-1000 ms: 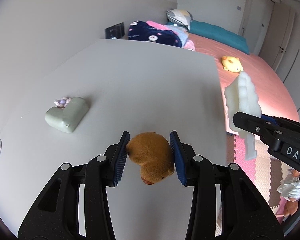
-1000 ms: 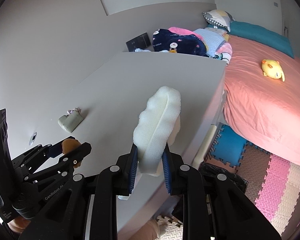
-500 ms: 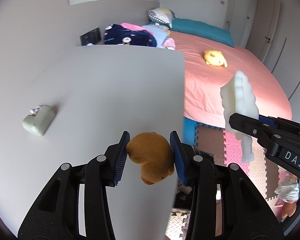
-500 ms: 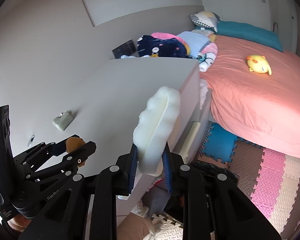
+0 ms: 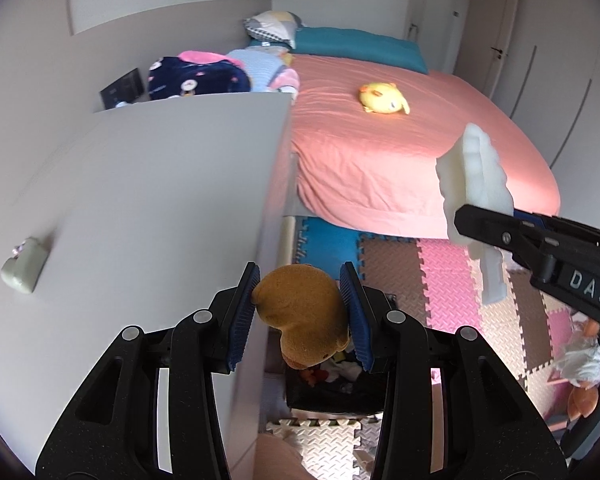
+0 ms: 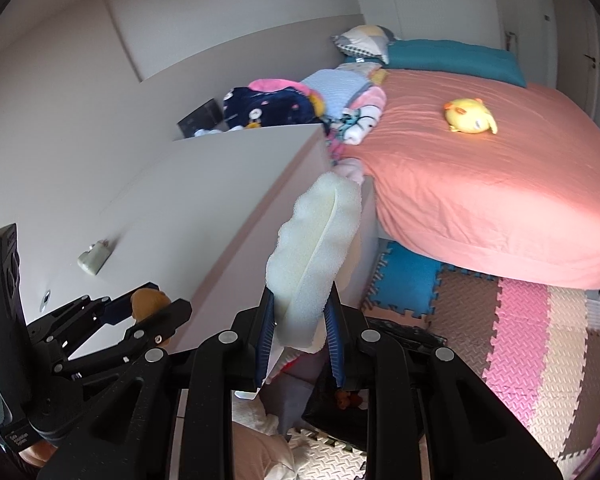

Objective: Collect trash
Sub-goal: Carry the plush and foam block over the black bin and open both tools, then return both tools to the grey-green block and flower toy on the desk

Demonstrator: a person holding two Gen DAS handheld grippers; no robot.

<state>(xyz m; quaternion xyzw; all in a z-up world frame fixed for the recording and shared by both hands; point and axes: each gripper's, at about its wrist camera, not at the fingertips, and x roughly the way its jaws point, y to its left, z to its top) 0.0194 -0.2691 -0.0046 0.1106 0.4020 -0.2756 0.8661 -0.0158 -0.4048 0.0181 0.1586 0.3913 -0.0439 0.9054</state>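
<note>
A: Where is the trash?
B: The left gripper (image 5: 300,314) has its jaws clamped on a brown plush toy (image 5: 302,314), at the tabletop (image 5: 148,208) edge above a dark bin (image 5: 332,388) at 6 o'clock. The right gripper (image 6: 300,334) pinches a white foam piece (image 6: 314,252).
A: Any writing?
B: "DAS" on the right gripper at 3 o'clock in the left view. A grey-green pouch (image 5: 22,270) lies on the tabletop at 9 o'clock.
</note>
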